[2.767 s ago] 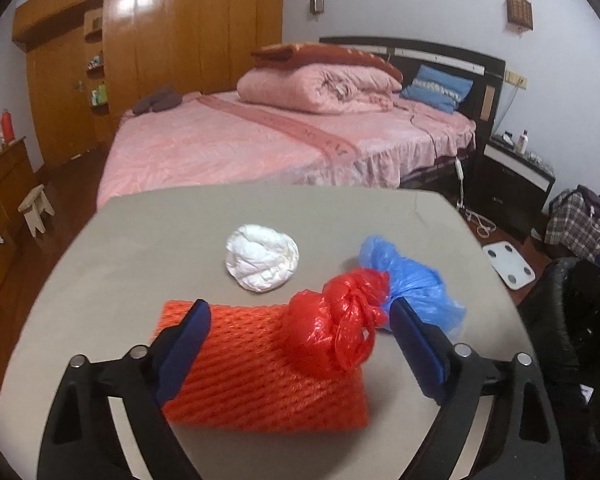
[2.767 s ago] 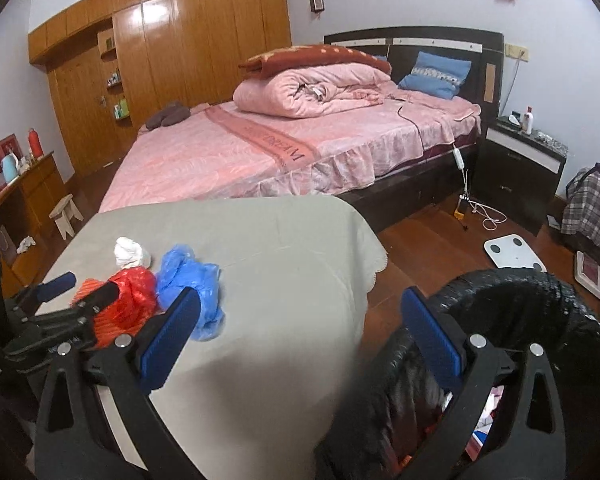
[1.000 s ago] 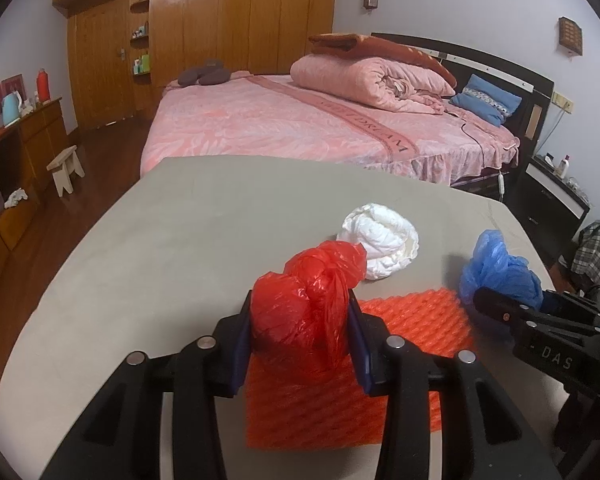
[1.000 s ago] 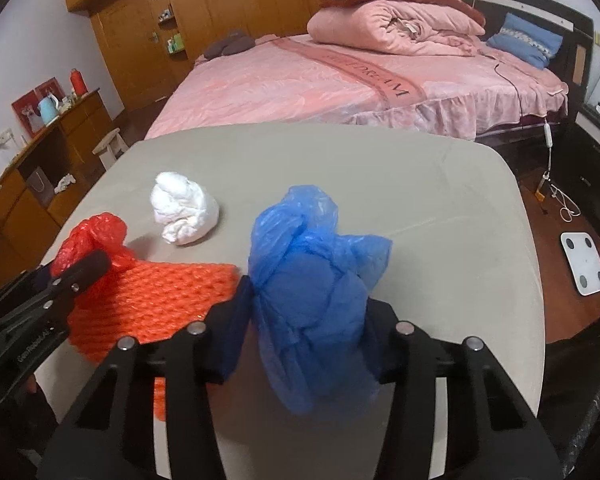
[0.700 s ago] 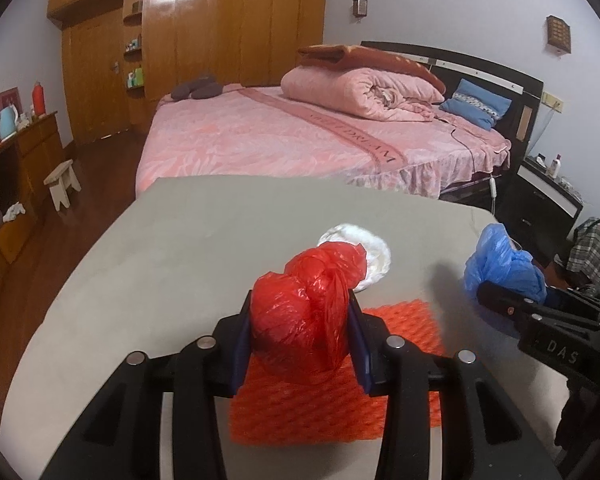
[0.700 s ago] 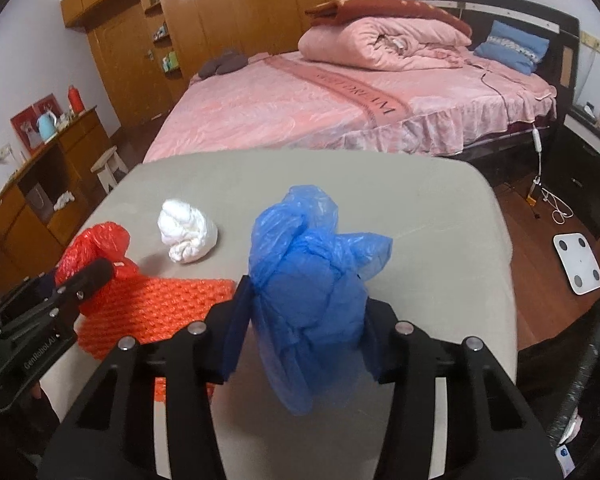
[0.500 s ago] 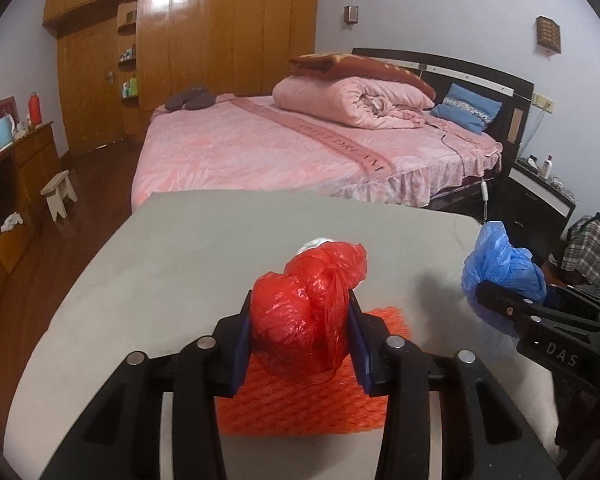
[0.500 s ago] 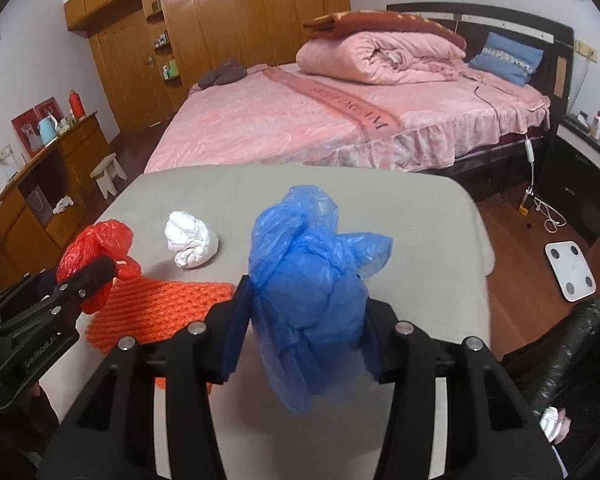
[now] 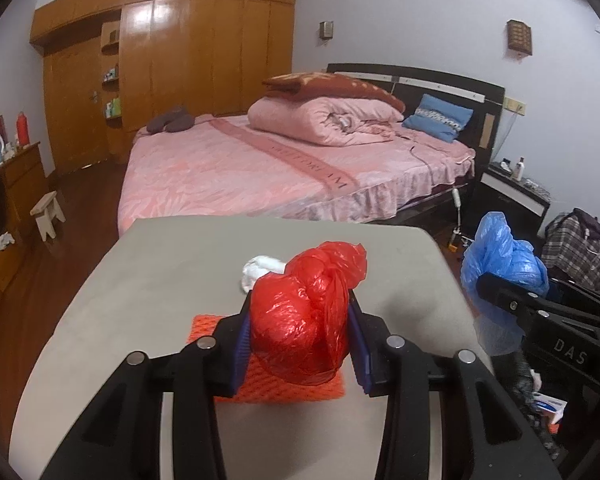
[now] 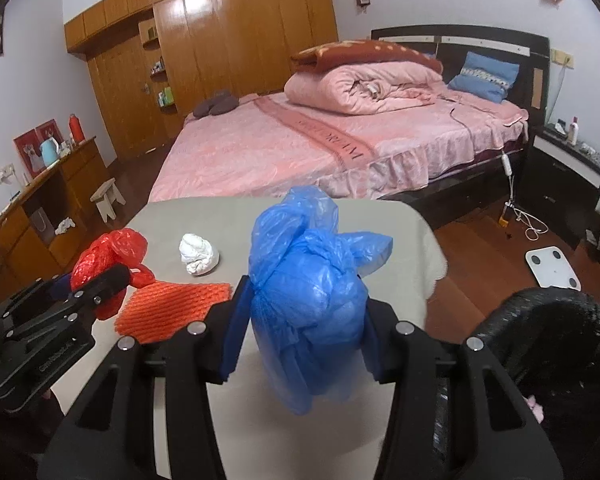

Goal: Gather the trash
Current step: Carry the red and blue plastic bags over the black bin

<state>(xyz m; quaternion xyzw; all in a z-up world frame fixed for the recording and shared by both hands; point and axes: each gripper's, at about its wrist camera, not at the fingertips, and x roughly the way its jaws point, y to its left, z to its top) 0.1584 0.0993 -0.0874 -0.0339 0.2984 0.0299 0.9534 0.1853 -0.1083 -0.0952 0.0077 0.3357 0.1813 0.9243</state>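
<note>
My left gripper is shut on a knotted red plastic bag, held up above the grey table. My right gripper is shut on a crumpled blue plastic bag, also lifted clear of the table. In the left wrist view the blue bag shows at the right, beyond the table's edge. On the table lie an orange foam net and a white crumpled wad. A black-lined trash bin stands at the lower right, beside the table.
A pink bed with a folded quilt fills the room behind the table. A wooden wardrobe lines the back wall, a low cabinet and small stool stand left. A white scale lies on the floor; a black nightstand stands right.
Both grippers have risen and drawn back with their bags held. The table, orange net and white wad now look smaller and lower. The trash bin has come into the right wrist view.
</note>
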